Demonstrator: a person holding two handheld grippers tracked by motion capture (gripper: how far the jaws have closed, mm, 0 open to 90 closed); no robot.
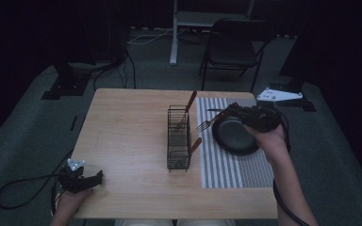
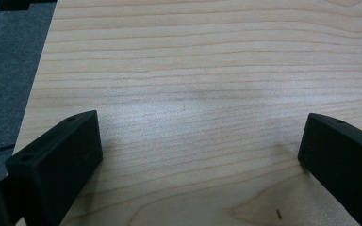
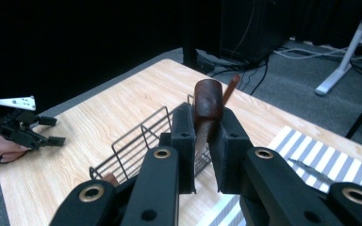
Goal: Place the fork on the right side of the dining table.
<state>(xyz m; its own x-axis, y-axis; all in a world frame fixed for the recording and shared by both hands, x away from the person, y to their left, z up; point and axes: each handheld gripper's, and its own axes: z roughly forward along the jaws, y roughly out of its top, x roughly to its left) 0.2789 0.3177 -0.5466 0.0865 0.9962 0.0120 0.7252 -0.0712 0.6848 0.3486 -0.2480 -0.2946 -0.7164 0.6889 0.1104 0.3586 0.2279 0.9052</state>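
My right gripper (image 1: 232, 112) is shut on the brown wooden handle of a fork (image 1: 207, 124), which it holds above the left rim of a black plate (image 1: 235, 139); the tines point left toward a black wire basket (image 1: 179, 136). In the right gripper view the jaws of the right gripper (image 3: 202, 127) pinch the handle (image 3: 207, 101), with the basket (image 3: 136, 146) beyond. Each basket compartment holds a wooden-handled utensil, one far (image 1: 189, 104) and one near (image 1: 195, 145). My left gripper (image 1: 94, 178) rests open at the table's near left edge, with bare wood between the jaws (image 2: 202, 136).
The plate lies on a grey striped mat (image 1: 226, 169) on the table's right half. A dark utensil (image 3: 311, 169) lies on the mat's far part. Beyond the table stand a black chair (image 1: 235, 47) and a white stand leg (image 1: 174, 33); cables trail on the floor.
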